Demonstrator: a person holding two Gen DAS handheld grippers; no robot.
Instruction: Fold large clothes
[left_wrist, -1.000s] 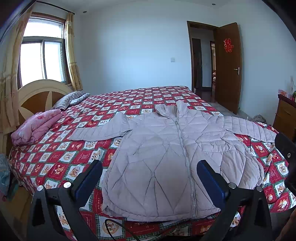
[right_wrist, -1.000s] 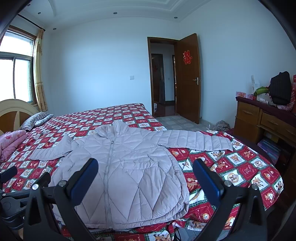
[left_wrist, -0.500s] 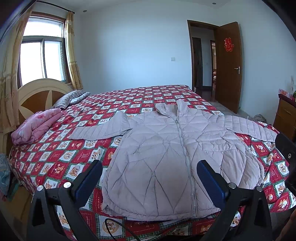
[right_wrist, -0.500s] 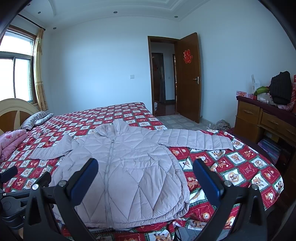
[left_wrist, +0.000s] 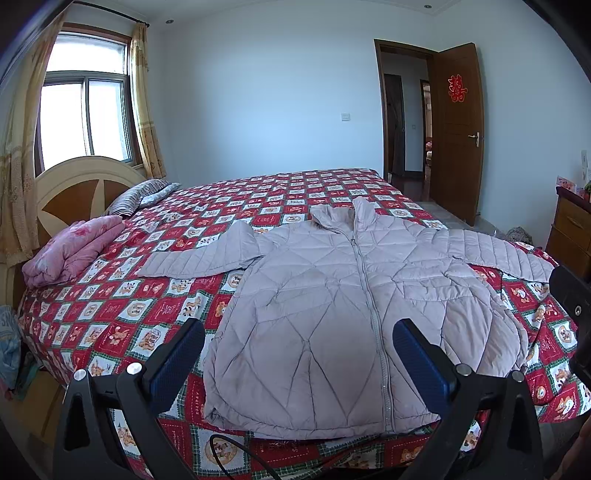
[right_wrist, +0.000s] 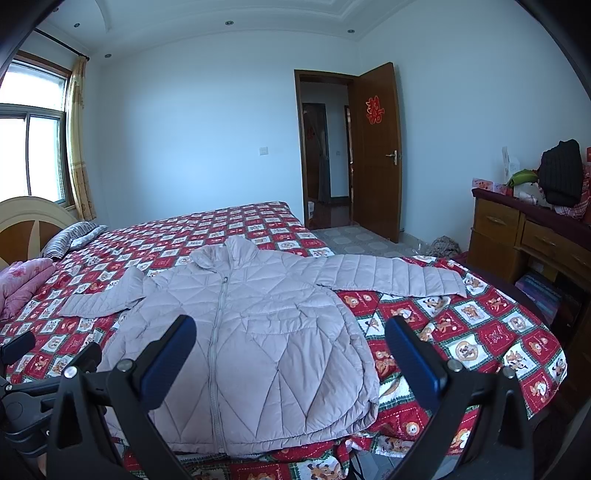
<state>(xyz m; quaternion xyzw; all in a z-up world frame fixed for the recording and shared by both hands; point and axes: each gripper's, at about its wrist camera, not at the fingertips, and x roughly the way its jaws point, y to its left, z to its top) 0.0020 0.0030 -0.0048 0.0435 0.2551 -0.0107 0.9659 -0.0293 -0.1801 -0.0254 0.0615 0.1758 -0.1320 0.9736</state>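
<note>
While jacket (left_wrist: 332, 306) lies flat, left claw (left_wrist: 297, 347), right claw (right_wrist: 290, 339) hover wide open, empty.

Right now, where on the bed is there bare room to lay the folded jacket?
The bedspread is bare beyond the jacket collar, out to the far edge. A smaller patch lies between its sleeve and the pink quilt. The near edge is crowded: the hem lies by it.

Bright daylight from window (left_wrist: 86, 118) (overexposed), fisheye-warped dark corners
</note>
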